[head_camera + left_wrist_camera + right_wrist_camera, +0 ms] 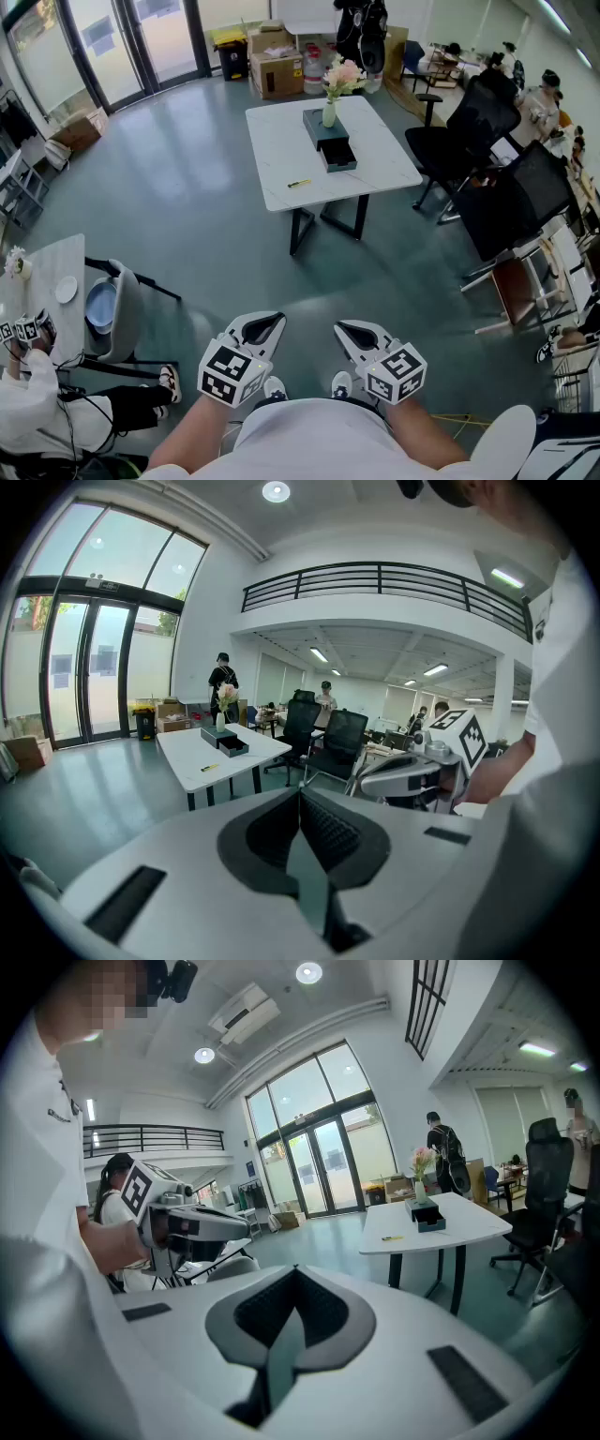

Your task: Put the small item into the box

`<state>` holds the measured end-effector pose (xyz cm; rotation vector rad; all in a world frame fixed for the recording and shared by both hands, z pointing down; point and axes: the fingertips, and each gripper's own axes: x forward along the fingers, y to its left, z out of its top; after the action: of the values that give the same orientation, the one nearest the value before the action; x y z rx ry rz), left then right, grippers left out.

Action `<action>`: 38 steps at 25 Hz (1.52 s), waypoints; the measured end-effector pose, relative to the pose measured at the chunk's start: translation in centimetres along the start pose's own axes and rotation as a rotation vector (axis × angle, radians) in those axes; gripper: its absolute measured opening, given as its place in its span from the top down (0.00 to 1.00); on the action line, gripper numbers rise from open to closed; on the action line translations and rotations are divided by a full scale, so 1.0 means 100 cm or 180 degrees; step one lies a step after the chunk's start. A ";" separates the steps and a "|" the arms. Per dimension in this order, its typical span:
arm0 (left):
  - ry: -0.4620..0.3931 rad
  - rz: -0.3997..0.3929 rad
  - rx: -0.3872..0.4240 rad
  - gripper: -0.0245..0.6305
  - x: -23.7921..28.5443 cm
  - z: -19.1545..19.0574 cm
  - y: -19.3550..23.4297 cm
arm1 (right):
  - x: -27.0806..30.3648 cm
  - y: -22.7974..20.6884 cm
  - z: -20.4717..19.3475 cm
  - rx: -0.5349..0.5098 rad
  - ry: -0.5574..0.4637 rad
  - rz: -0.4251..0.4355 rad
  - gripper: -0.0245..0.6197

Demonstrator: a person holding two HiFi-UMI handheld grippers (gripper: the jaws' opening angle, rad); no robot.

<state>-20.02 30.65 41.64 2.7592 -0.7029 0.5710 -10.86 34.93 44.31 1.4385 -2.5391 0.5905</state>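
Left claw (265,327) and right claw (356,333) hang near the person's body in the head view, well apart from the white counter (281,150). There the small yellow item (299,184) lies apart from the dark box (336,150). Left gripper view: jaws together, holding nothing. Right gripper view: also together, holding nothing.

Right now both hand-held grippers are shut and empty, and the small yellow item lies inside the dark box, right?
No: the head view shows the small yellow item on the white table, apart from the dark box. The left hand-held gripper and right hand-held gripper are indeed shut and empty.
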 end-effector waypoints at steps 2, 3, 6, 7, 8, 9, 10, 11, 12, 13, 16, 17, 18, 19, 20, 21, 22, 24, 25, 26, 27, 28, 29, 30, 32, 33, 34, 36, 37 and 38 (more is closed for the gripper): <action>0.0007 -0.0008 0.0011 0.94 0.000 0.000 -0.001 | 0.000 0.000 0.000 -0.0004 0.0001 -0.0008 0.94; 0.0010 -0.0011 0.0015 0.94 0.000 0.000 -0.001 | 0.000 0.000 0.001 -0.0010 0.0001 -0.0009 0.94; 0.0016 -0.0017 0.0023 0.94 0.000 -0.001 -0.001 | 0.001 0.001 0.002 -0.0029 0.0003 0.0007 0.94; 0.0019 -0.0019 0.0025 0.94 0.000 -0.002 -0.002 | 0.002 0.002 0.002 -0.0033 0.0005 0.0012 0.94; 0.0023 -0.0021 0.0027 0.94 -0.001 -0.002 -0.002 | 0.002 0.003 0.002 -0.0037 0.0009 0.0015 0.94; 0.0026 -0.0023 0.0029 0.94 -0.002 -0.003 -0.002 | 0.003 0.004 0.001 -0.0042 0.0013 0.0016 0.94; 0.0031 -0.0025 0.0031 0.94 -0.003 -0.004 -0.001 | 0.004 0.005 0.001 -0.0047 0.0017 0.0017 0.94; 0.0039 -0.0027 0.0031 0.94 -0.004 -0.005 -0.001 | 0.005 0.006 0.000 -0.0049 0.0017 0.0019 0.94; 0.0053 -0.0031 0.0028 0.94 -0.005 -0.007 0.000 | 0.006 0.008 0.000 -0.0042 0.0008 0.0026 0.94; 0.0069 -0.0035 0.0024 0.94 -0.006 -0.008 0.000 | 0.006 0.009 0.001 -0.0025 -0.0008 0.0042 0.94; 0.0108 -0.0047 0.0007 0.94 -0.006 -0.013 0.000 | 0.006 0.009 0.001 0.0049 -0.0040 0.0068 0.94; 0.0115 -0.0050 0.0006 0.94 -0.006 -0.014 -0.001 | 0.007 0.008 0.001 0.0073 -0.0041 0.0050 0.94; 0.0120 -0.0053 0.0009 0.94 -0.007 -0.015 -0.001 | 0.008 0.006 0.000 0.0099 -0.0037 0.0028 0.94; 0.0122 -0.0055 0.0017 0.94 -0.008 -0.016 0.000 | 0.009 0.005 -0.002 0.0124 -0.0028 0.0003 0.94; 0.0122 -0.0059 0.0029 0.94 -0.009 -0.016 0.000 | 0.010 0.004 -0.003 0.0140 -0.0009 -0.0025 0.94; 0.0121 -0.0064 0.0040 0.94 -0.010 -0.018 0.000 | 0.011 0.004 -0.005 0.0144 0.0013 -0.0052 0.94; 0.0120 -0.0068 0.0046 0.94 -0.011 -0.019 0.001 | 0.012 0.004 -0.007 0.0138 0.0031 -0.0071 0.94; 0.0114 -0.0074 0.0042 0.94 -0.014 -0.022 0.004 | 0.014 0.008 -0.007 0.0125 0.0037 -0.0078 0.94; 0.0111 -0.0074 0.0036 0.94 -0.015 -0.023 0.006 | 0.016 0.010 -0.006 0.0123 0.0032 -0.0077 0.94; 0.0109 -0.0074 0.0030 0.94 -0.017 -0.024 0.009 | 0.018 0.013 -0.005 0.0122 0.0029 -0.0079 0.94; 0.0108 -0.0075 0.0027 0.94 -0.019 -0.025 0.012 | 0.020 0.016 -0.004 0.0122 0.0030 -0.0081 0.94; 0.0106 -0.0076 0.0028 0.94 -0.021 -0.025 0.015 | 0.023 0.019 -0.004 0.0121 0.0033 -0.0085 0.94; 0.0100 -0.0079 0.0037 0.94 -0.023 -0.024 0.018 | 0.025 0.023 -0.003 0.0121 0.0034 -0.0091 0.94; 0.0092 -0.0082 0.0054 0.94 -0.026 -0.024 0.021 | 0.027 0.026 -0.002 0.0123 0.0035 -0.0100 0.94; 0.0088 -0.0097 0.0106 0.94 -0.031 -0.024 0.025 | 0.033 0.032 -0.001 0.0136 0.0029 -0.0130 0.94; 0.0094 -0.0113 0.0127 0.94 -0.033 -0.025 0.027 | 0.036 0.036 0.000 0.0150 0.0020 -0.0151 0.94; 0.0101 -0.0136 0.0139 0.94 -0.036 -0.027 0.029 | 0.040 0.039 0.000 0.0166 0.0008 -0.0175 0.94; 0.0112 -0.0191 0.0149 0.94 -0.041 -0.031 0.034 | 0.046 0.046 0.000 0.0187 -0.0010 -0.0227 0.94; 0.0119 -0.0216 0.0151 0.94 -0.043 -0.032 0.037 | 0.049 0.049 -0.001 0.0193 -0.0013 -0.0255 0.94; 0.0130 -0.0238 0.0152 0.94 -0.044 -0.034 0.039 | 0.051 0.050 -0.003 0.0201 -0.0012 -0.0284 0.94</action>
<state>-26.61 30.15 43.35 2.7955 -0.5816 0.6342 -17.79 33.35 44.92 1.5659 -2.4649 0.6592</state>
